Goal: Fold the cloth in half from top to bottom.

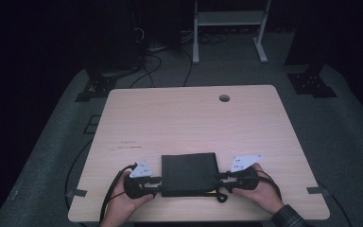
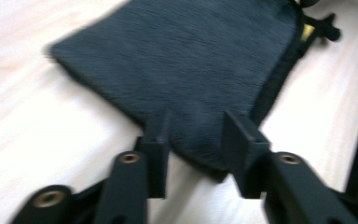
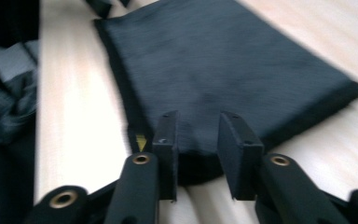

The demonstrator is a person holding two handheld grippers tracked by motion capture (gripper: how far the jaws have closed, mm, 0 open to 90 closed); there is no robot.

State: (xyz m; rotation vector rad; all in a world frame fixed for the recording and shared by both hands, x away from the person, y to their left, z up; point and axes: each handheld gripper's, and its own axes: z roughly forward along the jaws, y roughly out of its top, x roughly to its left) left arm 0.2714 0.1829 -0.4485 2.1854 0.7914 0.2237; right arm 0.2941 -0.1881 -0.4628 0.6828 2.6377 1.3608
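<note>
A dark folded cloth [image 1: 189,172] lies flat near the front edge of the wooden table [image 1: 189,118]. My left gripper [image 1: 157,180] sits at the cloth's left edge and my right gripper [image 1: 220,177] at its right edge, each held in a hand. In the left gripper view the jaws of the left gripper [image 2: 196,135] stand apart with a corner of the cloth [image 2: 186,60] between them, and the pads do not press on it. In the right gripper view the right gripper [image 3: 198,133] is likewise open around the near edge of the cloth [image 3: 223,60]. A small yellow tag [image 3: 140,140] shows at that edge.
A round cable hole [image 1: 224,98] sits near the table's far edge. Beyond the table, on the grey floor, stand a white frame [image 1: 229,28], black stand feet [image 1: 312,82] and loose cables [image 1: 156,61]. Tape strips [image 1: 77,193] mark the front corners.
</note>
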